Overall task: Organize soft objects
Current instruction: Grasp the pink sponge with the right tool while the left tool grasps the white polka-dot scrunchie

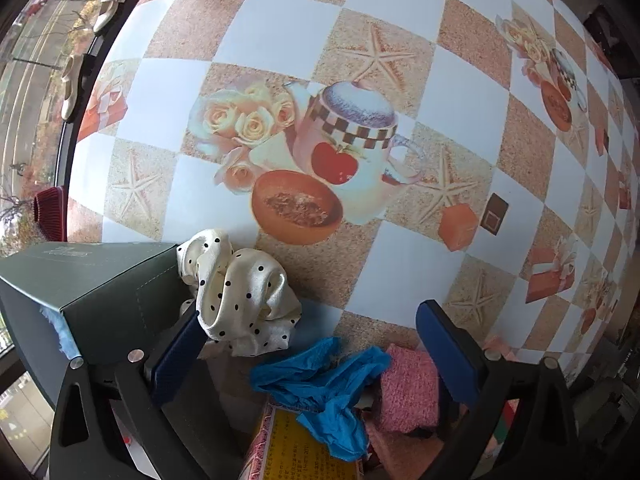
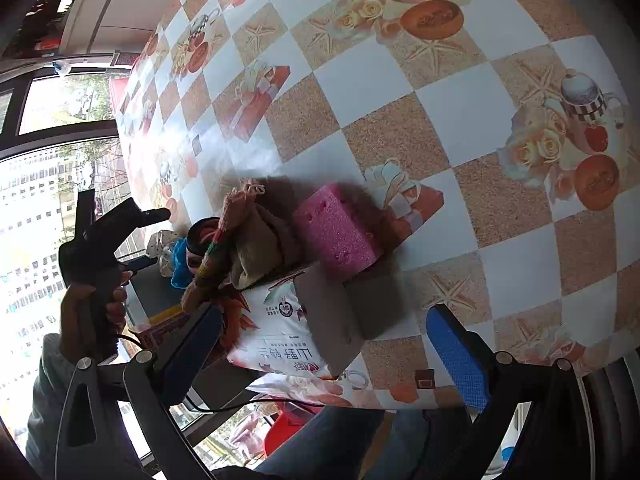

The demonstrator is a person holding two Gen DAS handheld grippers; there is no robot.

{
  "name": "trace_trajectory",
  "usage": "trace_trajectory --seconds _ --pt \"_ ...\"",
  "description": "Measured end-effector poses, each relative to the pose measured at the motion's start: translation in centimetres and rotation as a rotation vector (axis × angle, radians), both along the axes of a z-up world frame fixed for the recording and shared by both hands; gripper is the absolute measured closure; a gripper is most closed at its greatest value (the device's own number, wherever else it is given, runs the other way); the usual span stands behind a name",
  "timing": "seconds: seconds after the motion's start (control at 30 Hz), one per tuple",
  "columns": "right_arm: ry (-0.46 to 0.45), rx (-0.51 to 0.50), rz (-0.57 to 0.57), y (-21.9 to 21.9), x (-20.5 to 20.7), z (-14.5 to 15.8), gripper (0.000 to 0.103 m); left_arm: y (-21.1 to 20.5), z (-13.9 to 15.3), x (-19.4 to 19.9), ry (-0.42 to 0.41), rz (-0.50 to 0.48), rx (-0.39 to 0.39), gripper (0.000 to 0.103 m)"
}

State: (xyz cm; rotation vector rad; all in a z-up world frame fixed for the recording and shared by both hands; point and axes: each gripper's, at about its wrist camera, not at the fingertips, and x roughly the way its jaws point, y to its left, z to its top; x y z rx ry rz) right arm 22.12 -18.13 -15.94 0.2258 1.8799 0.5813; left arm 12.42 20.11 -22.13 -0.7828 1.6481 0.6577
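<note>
Blue glove (image 1: 320, 388) half-buried among soft clutter between spread left gripper (image 1: 316, 344); right gripper (image 2: 320, 344) spread too.

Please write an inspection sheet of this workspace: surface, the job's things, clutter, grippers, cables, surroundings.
Surface: table under a checkered cloth printed with teapots, roses and starfish.
Job's things: polka-dot cloth bunched beside the green box; blue crumpled plastic; pink sponge lying on a printed bag; brown pouch next to it.
Clutter: yellow-labelled packet under the blue plastic.
Grippers: left gripper open over the pile, holding nothing; right gripper open, holding nothing.
Cables: a thin black cable hanging below the table edge.
Surroundings: windows with buildings and trees outside; shoes on a ledge.
</note>
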Motion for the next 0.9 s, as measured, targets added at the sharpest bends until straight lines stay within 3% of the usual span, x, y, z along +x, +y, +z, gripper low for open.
trace_trajectory --seconds 0.27,0.37,0.47,0.6,0.73,0.9 --pt "0.012 0.006 0.013 0.4 -0.4 -0.4 0.0 -1.5 -0.9 1.8 -0.103 0.001 -0.112 0.005" --pt "0.015 0.003 0.012 0.2 -0.5 -0.5 0.0 -2.1 -0.9 2.5 -0.224 0.026 -0.21 0.005" --pt "0.01 -0.001 0.018 0.1 -0.5 -0.5 0.0 -3.0 1.6 4.0 -0.312 -0.046 -0.163 0.005" --pt "-0.036 -0.041 0.052 0.5 -0.3 -0.8 0.0 -2.6 2.1 4.8 -0.224 -0.151 -0.036 0.005" --pt "-0.095 -0.089 0.127 2.0 -0.1 -1.6 0.0 -1.8 1.2 4.1 -0.186 -0.112 -0.047 0.005" --pt "-0.174 -0.172 0.234 4.7 0.1 -3.3 0.0 -1.1 -0.7 3.2 -0.133 -0.111 -0.001 0.005"
